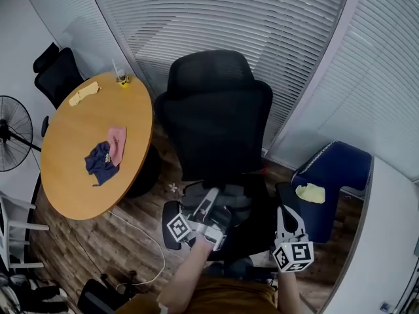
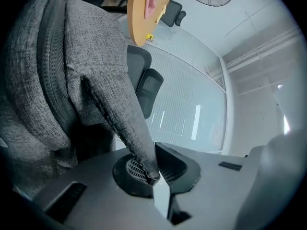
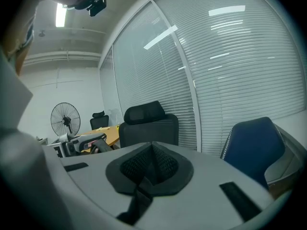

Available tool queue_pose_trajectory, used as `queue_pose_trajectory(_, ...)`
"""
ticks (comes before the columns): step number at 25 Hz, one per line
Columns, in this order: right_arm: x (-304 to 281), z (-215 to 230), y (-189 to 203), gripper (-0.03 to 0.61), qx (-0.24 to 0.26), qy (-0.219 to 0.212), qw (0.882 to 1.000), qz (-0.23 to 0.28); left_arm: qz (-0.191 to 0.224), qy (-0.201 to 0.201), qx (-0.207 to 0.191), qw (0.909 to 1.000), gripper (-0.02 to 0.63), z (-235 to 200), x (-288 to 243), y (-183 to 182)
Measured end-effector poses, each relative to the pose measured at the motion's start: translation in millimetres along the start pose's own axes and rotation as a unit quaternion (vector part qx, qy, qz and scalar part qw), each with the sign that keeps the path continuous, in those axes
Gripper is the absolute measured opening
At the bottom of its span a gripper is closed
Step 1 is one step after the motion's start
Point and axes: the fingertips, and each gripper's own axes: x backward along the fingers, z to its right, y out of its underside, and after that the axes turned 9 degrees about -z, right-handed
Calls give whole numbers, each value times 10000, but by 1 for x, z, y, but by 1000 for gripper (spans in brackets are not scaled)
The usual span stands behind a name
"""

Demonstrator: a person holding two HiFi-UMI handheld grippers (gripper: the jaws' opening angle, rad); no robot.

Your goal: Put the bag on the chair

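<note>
Bag (image 1: 230, 196), grey, hangs low over the seat of the black chair (image 1: 216, 123), its strap (image 2: 120, 114) pinched in the closed left gripper (image 1: 211, 195). The right gripper (image 1: 283, 210), just right of the seat, is closed and empty. A round table (image 1: 78, 182) with cloths (image 1: 101, 159) stands left, and a blue chair (image 1: 334, 169) stands close on the right.

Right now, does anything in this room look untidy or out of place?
Yes, mild clutter. A dark blue cloth and a pink cloth lie crumpled on the round table; a yellow cloth sits on the blue chair; a white cable trails loosely over the floor.
</note>
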Motion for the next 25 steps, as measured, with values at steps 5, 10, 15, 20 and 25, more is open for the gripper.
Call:
queue_pose_trajectory(5, -21, 6, 2, 11, -36, -152, 9998, -99, 29, -25, 18, 10000, 25, -10, -13, -6)
queue_pose_trajectory(10, -39, 10, 2, 11, -51, -285, 9993, -218, -97, 0, -37, 9999, 26, -19, -26, -12)
queue_pose_trajectory(15, -49, 20, 3, 11, -76, -288, 9990, -326, 19, 40, -7, 10000, 26, -27, -36, -22)
queue_pose_trajectory(20, -58, 32, 10, 11, -160, -242, 9984, -487, 102, 87, -15, 9999, 26, -35, -47, -33)
queue_pose_trajectory(25, -66, 39, 8, 11, -567, -266, 9972, -417, 353, 265, 98, 9990, 28, -45, -54, -46)
